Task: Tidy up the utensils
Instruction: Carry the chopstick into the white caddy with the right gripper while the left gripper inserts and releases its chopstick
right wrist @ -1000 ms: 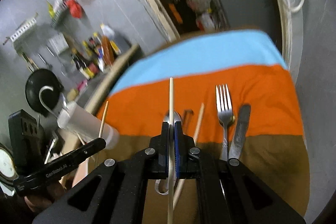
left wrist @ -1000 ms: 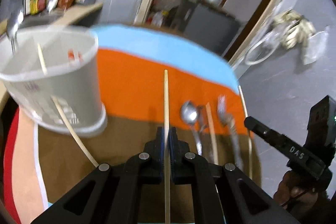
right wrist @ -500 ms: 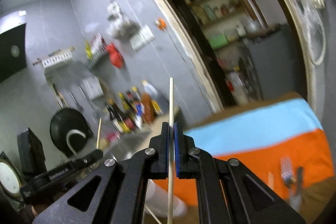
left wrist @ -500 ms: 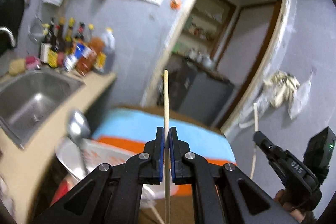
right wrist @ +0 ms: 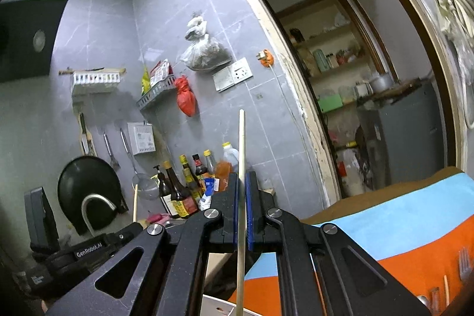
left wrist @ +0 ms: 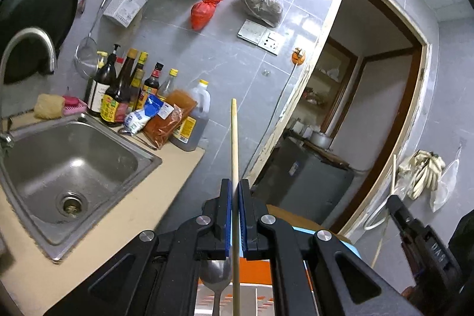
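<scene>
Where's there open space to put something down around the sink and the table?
Bare counter runs between the sink and the counter's front edge. The cloth's blue and orange bands look bare up to the fork. Crowded: the bottles behind the sink.

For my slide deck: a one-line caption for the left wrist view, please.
Left gripper shut on a wooden chopstick, raised before the sink and condiment bottles.

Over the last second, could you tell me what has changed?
Both tongs, left and right, have lifted and tilted up from the striped orange cloth toward the wall. Each stays clamped on its pale wooden chopstick; nothing was released.
</scene>
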The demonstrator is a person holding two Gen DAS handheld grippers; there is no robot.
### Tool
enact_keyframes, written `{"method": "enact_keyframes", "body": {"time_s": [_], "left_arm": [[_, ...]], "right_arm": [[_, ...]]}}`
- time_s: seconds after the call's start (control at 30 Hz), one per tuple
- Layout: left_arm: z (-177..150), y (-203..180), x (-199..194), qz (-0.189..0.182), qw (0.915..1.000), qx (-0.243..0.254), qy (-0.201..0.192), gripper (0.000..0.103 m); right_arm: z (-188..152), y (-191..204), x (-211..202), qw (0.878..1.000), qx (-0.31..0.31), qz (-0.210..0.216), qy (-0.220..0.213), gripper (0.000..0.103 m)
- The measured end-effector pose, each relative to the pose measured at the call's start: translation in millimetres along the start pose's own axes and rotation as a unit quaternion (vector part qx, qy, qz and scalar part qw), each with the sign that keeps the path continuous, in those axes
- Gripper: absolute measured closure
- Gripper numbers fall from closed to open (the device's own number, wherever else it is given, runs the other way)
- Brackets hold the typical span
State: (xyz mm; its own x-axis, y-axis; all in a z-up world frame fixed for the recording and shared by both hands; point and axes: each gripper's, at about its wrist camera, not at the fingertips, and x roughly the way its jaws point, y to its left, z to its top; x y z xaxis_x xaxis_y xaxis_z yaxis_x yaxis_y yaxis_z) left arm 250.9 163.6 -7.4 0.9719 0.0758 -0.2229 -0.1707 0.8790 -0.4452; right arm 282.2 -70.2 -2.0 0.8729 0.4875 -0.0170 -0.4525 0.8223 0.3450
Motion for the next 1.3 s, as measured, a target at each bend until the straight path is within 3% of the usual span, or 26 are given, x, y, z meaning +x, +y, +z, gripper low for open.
{"method": "enact_keyframes", "body": {"time_s": [0.27, 0.6, 0.87, 1.07, 1.3], "left_arm": [[-24, 1, 8, -0.036, 0.9990, -0.002, -0.024, 0.098], [-49, -6, 8, -0.028, 0.9977, 0.046, -0.041, 0.098], [-62, -12, 1, -0.024, 0.9967, 0.073, -0.027, 0.098], [-67, -11, 3, -0.019, 0.9968, 0.077, 0.006, 0.098], [-72, -11, 6, -0.022, 0.9965, 0.073, 0.032, 0.092]], "right_arm": [[-22, -3, 1, 1.000, -0.009, 0.000, -0.003, 0.099], [-40, -5, 8, 1.000, -0.013, 0.001, 0.019, 0.099], [-45, -7, 8, 0.999, -0.028, -0.003, 0.038, 0.098], [-46, -14, 7, 0.998, -0.026, -0.008, 0.056, 0.098], [-48, -21, 4, 0.998, -0.015, -0.012, 0.062, 0.088]]}}
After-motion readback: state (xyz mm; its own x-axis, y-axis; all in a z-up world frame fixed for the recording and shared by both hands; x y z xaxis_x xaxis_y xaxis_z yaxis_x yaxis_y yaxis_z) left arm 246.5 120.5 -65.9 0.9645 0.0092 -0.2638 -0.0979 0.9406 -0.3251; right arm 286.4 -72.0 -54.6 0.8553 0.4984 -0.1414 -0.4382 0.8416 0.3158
